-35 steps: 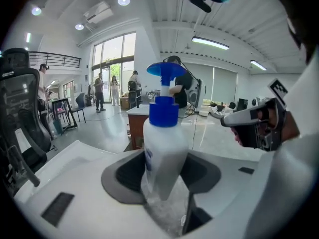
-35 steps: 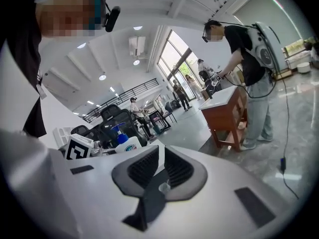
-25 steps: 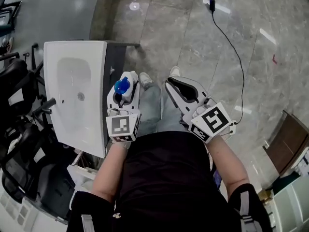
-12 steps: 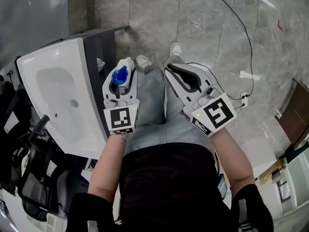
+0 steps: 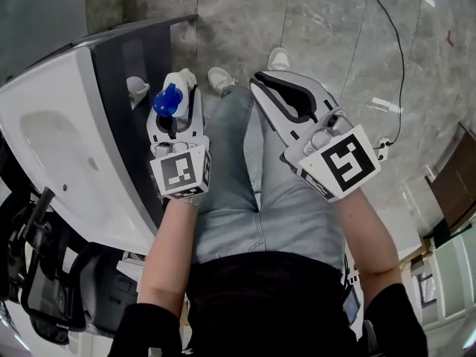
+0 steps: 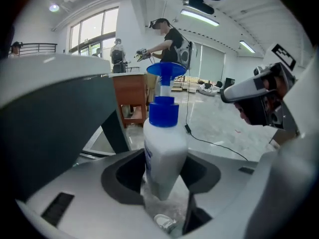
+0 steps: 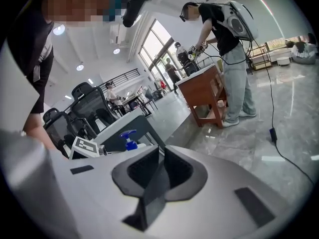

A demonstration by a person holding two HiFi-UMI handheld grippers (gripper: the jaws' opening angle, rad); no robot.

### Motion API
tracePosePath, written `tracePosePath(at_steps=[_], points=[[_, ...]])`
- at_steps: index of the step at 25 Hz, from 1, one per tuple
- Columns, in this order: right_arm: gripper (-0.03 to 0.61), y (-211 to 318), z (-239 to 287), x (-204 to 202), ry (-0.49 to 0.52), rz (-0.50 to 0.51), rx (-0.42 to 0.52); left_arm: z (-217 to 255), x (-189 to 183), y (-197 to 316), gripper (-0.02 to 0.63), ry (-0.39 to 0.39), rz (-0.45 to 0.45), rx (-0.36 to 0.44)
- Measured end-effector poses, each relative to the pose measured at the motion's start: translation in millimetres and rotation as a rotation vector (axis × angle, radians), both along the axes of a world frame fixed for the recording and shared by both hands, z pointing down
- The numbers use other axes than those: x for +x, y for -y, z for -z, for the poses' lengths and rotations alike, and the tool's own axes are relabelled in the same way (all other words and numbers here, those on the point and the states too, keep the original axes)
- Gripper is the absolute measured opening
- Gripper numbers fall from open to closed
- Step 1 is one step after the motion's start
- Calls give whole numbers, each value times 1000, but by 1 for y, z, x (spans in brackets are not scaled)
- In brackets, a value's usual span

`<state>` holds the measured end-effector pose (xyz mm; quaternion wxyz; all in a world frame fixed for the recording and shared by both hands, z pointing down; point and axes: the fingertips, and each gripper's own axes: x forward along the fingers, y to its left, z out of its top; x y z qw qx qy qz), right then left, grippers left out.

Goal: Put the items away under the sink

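Steep downward look past a black shirt and two bare forearms. At lower left, nearest, black office chairs point(image 5: 44, 296), partly cut off by the frame edge.

Just ahead of the forearms, the left tool point(image 5: 178, 88), clamped on a pump bottle point(image 5: 168, 100). Smooth white plastic body with rounded shoulders, glossy blue collar and flat blue pump head, upright between dark textured pads. Lower end sunk out of sight in the gap, label mostly turned away. Bottle held in the air just beside the dark grey cabinet front point(image 5: 123, 65) under the sink point(image 5: 52, 140), apart from it.

Opposite, over blue-jeaned legs, the right tool point(image 5: 277, 88), black pads closed together with nothing between.

Glossy white basin, rounded rectangle, left part cut off. On the cabinet front, a small white thing point(image 5: 137, 88), too small to identify. Cabinet interior hidden.

Beyond, white shoes point(image 5: 220, 76), polished grey marble floor point(image 5: 335, 21), a thin black cable point(image 5: 387, 43) trailing off. Farthest, in the right gripper view, other people at a brown wooden worktop point(image 7: 204, 91).
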<state>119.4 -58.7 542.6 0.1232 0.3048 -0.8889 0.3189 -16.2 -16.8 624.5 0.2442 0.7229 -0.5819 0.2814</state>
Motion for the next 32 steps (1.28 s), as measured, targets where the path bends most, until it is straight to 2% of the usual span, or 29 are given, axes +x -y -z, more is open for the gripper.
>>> tracePosePath(at_steps=[9,13,20,24,32], points=[[54,9,-56,-15,14,87,-7,-76,-49,29,212,47,215,49],[54,6,-77,-28,16,150,-23,-100,-69,34,212,99,300,80],[52,18,-113,-28,-11,192,-51,-143,-110,33,212,190,476,100],[52,20,-124,-33,-29,216,-31,-155,-131,32,212,207,545,117],[53,13,-128,-30,-35,230,-63,-149,-154,38,212,204,643,174]])
